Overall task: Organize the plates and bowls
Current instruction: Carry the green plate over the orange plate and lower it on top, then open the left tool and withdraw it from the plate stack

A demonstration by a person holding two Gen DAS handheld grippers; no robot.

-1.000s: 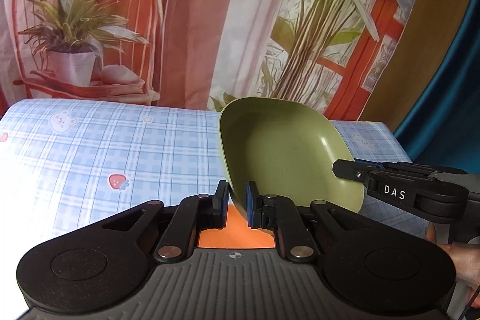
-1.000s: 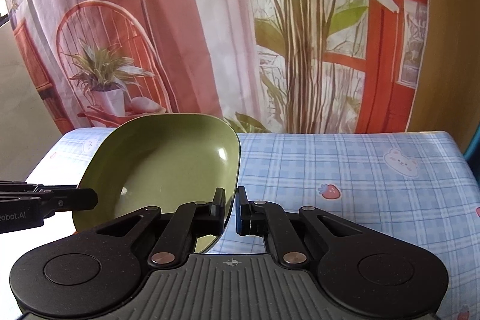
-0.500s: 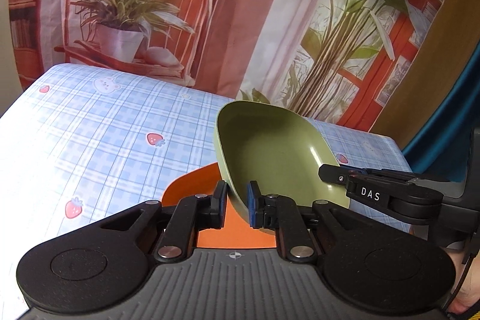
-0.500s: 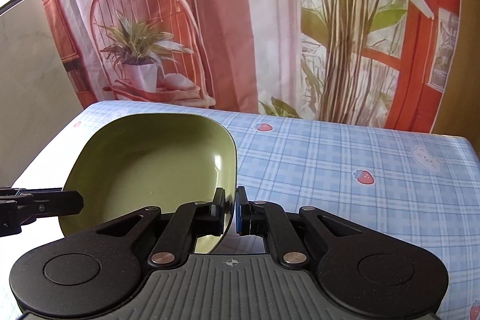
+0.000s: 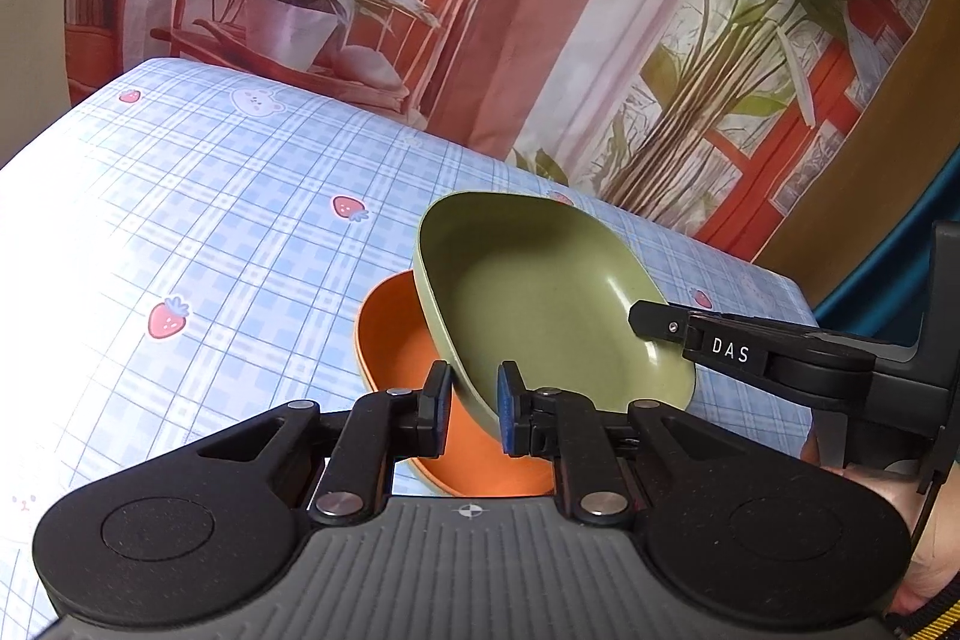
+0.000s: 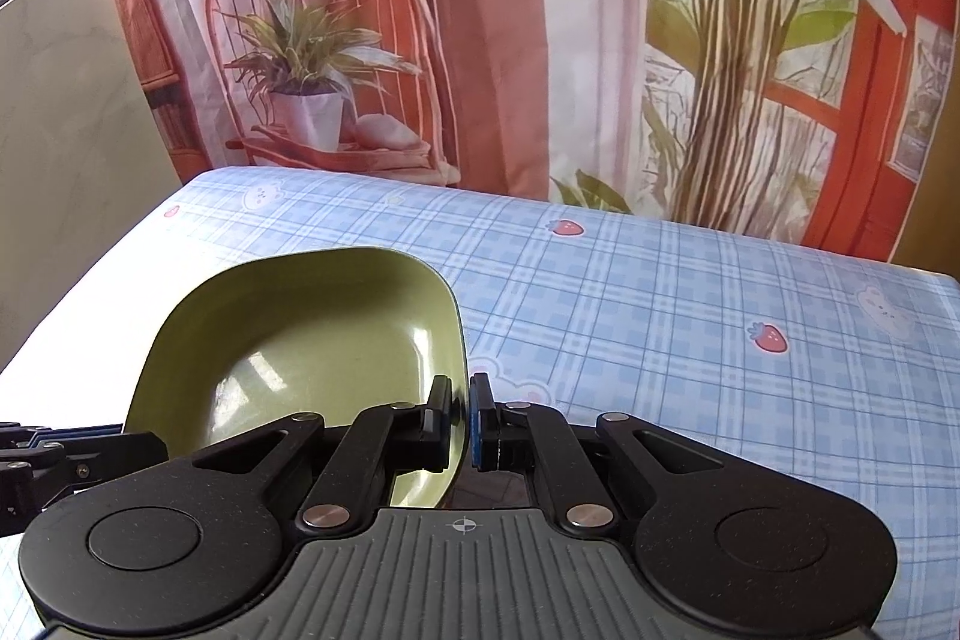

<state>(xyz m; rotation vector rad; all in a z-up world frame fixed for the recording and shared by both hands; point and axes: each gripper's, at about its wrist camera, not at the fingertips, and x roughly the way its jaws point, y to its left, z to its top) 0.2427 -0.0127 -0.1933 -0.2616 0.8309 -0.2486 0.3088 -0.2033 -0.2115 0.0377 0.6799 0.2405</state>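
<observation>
I see a green bowl (image 5: pixel 540 304), squarish with rounded corners, empty and glossy inside, held tilted above an orange bowl (image 5: pixel 402 346). The orange bowl sits upright near the table's (image 5: pixel 198 232) front edge.

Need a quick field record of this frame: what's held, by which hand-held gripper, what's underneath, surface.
held: green bowl, tilted, off the table
left hand-held gripper: shut on the bowl's near rim
right hand-held gripper: shut on the opposite rim
underneath: orange bowl, partly hidden; contact unclear
surface: blue plaid tablecloth with strawberry print
backdrop: printed curtain
</observation>
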